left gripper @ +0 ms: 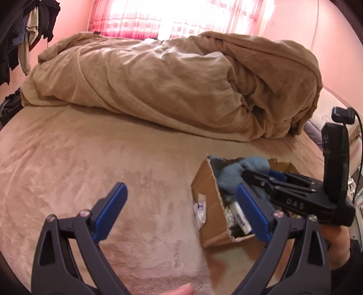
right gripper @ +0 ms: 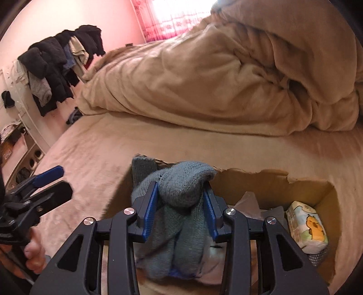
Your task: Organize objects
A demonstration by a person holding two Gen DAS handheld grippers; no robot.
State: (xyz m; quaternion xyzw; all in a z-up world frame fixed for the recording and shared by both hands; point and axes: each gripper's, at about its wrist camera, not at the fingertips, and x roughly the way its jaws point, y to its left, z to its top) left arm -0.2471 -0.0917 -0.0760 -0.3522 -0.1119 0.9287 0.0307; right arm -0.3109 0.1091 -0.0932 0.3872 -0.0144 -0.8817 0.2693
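Over the open cardboard box (right gripper: 249,179) on the bed, the right gripper (right gripper: 181,202) has its blue pads pinched partway in on a bundle of grey-blue knit cloth (right gripper: 186,186), which looks like a sock or glove; I cannot tell which. The knit bulges above the pads and hangs below them, over the box's left end. The left gripper (left gripper: 181,215) is wide open and holds nothing, hovering above the bare bedspread just left of the box.

Step in hand, as I read it: putting the knit cloth into the box. It could equally be coming out; the frames alone don't settle that. If going in, the next move calls for lowering the bundle past the torn rim, then spreading the pads so it drops clear. The cloth is soft and may snag on a pad or on the ragged cardboard edge. The left gripper could steady the box wall, as the box sits on soft bedding.

Box contents: a tissue pack with a yellow duck print (right gripper: 306,227) at the right end, plus some clear plastic and white items, too blurred to name.

Surface: tan plush bedspread (left gripper: 90,158), with a rumpled tan duvet (left gripper: 170,79) heaped behind the box. Room: pink walls, a bright curtained window (left gripper: 181,15), dark clothes hanging on a rack (right gripper: 59,65) at the left.
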